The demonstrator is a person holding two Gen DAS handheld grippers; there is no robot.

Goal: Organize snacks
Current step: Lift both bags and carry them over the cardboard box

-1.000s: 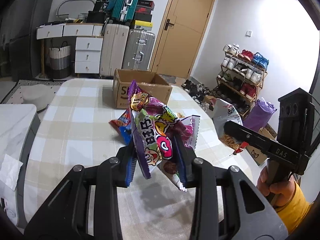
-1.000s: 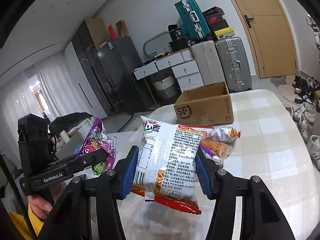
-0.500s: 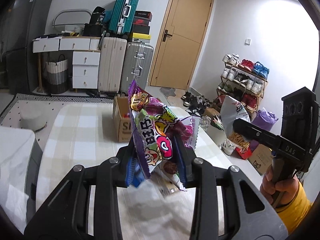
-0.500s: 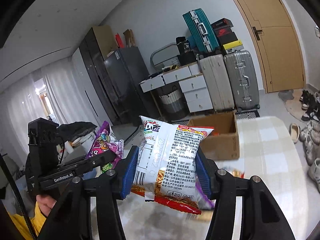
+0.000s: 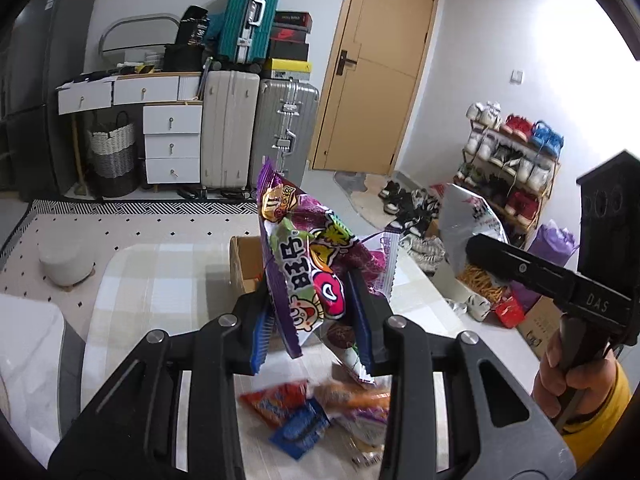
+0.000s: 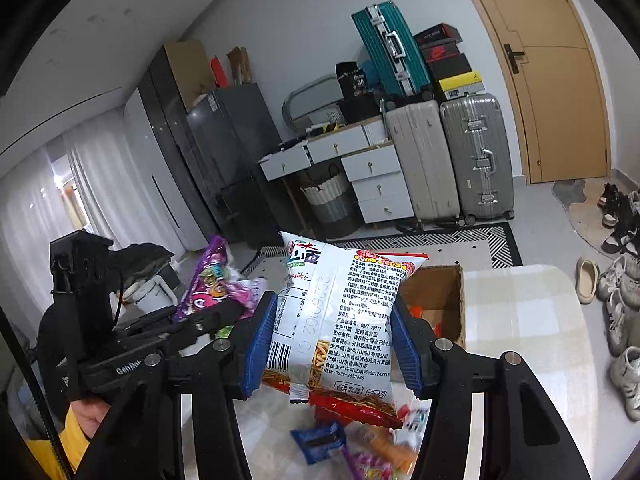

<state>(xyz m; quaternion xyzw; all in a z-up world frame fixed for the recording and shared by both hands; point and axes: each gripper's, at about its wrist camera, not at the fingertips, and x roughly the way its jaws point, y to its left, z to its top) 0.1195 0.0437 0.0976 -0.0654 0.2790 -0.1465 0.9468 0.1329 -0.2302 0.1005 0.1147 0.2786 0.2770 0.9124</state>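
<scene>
Left gripper (image 5: pixel 314 320): we clamp a purple snack bag (image 5: pixel 308 264).
Right gripper (image 6: pixel 332 344): we clamp a white noodle-snack packet (image 6: pixel 344 320) above the cardboard box (image 6: pixel 440 300).

Suitcases (image 5: pixel 256 92) (stacked), door (image 5: pixel 376 76), shoe rack (image 5: pixel 516 160)

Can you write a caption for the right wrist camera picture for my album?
Right gripper holds a white noodle snack bag above the table, near an open cardboard box.
</scene>
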